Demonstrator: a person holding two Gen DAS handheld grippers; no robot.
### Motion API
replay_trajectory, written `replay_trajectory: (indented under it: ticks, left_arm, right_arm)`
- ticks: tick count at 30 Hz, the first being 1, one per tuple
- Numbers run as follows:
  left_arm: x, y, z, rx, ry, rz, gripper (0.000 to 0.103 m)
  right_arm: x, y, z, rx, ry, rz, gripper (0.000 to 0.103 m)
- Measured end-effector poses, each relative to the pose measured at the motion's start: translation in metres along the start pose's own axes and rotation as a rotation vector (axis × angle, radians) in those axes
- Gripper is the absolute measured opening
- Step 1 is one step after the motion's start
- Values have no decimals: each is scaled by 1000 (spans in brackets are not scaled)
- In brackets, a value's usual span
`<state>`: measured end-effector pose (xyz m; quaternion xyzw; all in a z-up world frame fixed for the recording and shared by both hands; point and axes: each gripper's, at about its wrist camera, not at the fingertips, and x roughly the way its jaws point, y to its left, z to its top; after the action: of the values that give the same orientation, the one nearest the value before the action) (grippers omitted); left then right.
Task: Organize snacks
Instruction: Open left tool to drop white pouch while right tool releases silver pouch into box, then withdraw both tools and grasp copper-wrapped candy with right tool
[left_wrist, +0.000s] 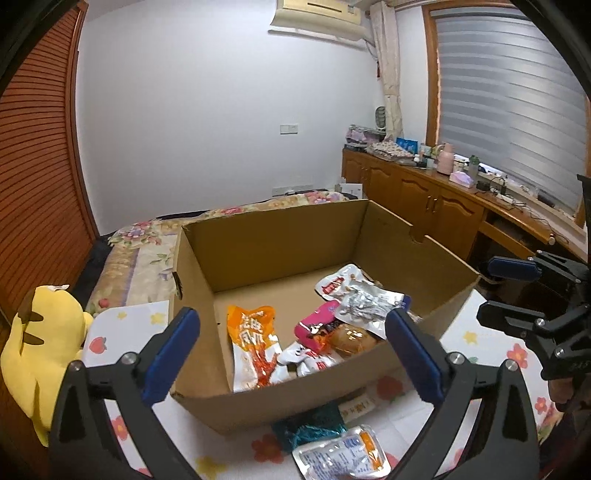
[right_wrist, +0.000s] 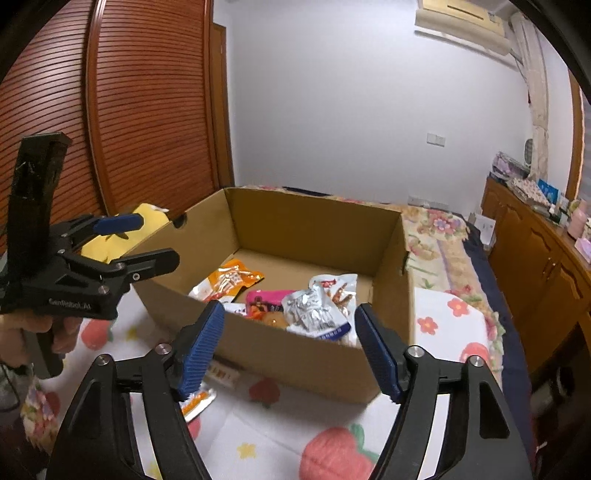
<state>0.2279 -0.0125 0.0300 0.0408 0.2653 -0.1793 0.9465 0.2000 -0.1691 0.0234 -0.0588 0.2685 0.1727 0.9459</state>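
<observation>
A yellow plush toy (left_wrist: 40, 343) lies near left; wooden cabinets (left_wrist: 424, 199) stand far right under a window blind (left_wrist: 509, 92).

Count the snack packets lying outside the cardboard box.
2 visible: a silver-and-orange packet and a teal packet, both before the cardboard box, near the left gripper. Others may be hidden.

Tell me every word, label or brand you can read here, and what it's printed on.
"GenRobot.AI": on the body of the left hand-held gripper, in the right wrist view.
Orange snack packet in the cardboard box: large white Chinese characters, too distorted to read.
Silver packet on the cloth: small print, too blurred to read.
</observation>
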Motion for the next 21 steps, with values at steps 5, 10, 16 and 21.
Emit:
replay_trajectory:
  ticks: [5,10,16,21]
  left_arm:
    - [-16,-7,-8,9,-14,-39,101]
    - [-28,-14,-23,15,-22,-52,101]
    - [-31,-18,-48,15,5,-58,100]
    - [-28,-21,-72,7,52,-82,100]
  right_arm:
    - [-19,1,-17,-7,-13,-8,78]
    - [-37,-3,-40,7,1,13,78]
    - [-36,-13,-81,10,95,-3,78]
    - [-30,-23,-117,21,176,-9,75]
